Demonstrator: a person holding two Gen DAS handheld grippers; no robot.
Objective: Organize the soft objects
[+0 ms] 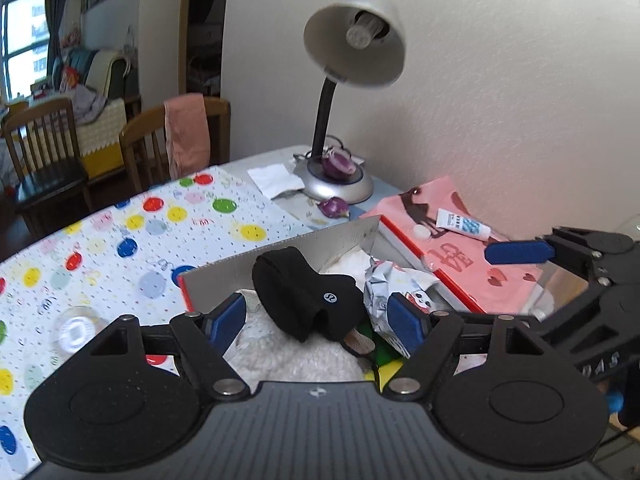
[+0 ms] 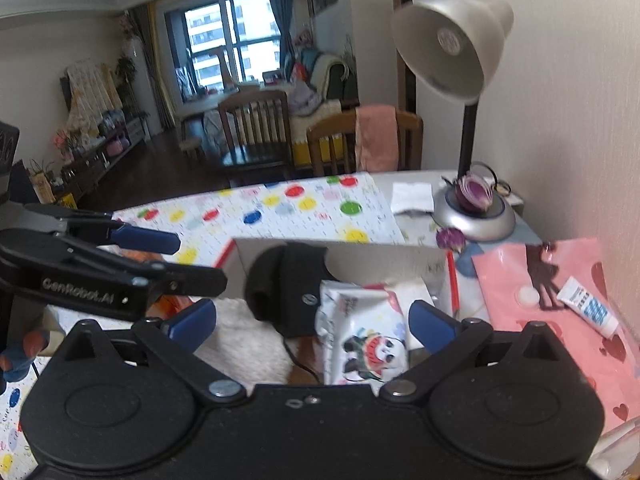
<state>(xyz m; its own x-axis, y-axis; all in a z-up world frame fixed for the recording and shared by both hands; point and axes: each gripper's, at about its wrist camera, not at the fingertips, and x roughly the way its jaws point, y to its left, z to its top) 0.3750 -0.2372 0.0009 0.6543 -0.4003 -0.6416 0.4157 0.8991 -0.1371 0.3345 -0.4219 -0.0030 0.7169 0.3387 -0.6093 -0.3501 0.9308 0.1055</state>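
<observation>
Nearest, left gripper [image 1: 316, 322]: jaws spread wide, nothing between the pads. Right gripper [image 2: 312, 326]: likewise wide apart and empty, above the box.

Just beyond both, in the box [image 1: 280, 264]: white fleece [image 1: 280, 352] at the bottom, black cap [image 1: 308, 296] resting on top and leaning toward the far wall, tissue pack [image 2: 362, 340] beside it on the right.

Cap: probably light, limp, prone to folding under a pinch; best taken at the thicker rolled band near the top, not the thin edge. Fleece: bulky, springy, likely to drag neighbours along if lifted; best gathered at a bunched fold. Pack: crinkly and slick film, squashy inside; best squeezed across the narrow middle.

Farther right, pink folder [image 1: 452, 240] with a small tube [image 1: 462, 224] lying on it. Farther left, dotted cloth [image 1: 132, 240] over the table. At the back, lamp [image 1: 340, 188] against the wall.
</observation>
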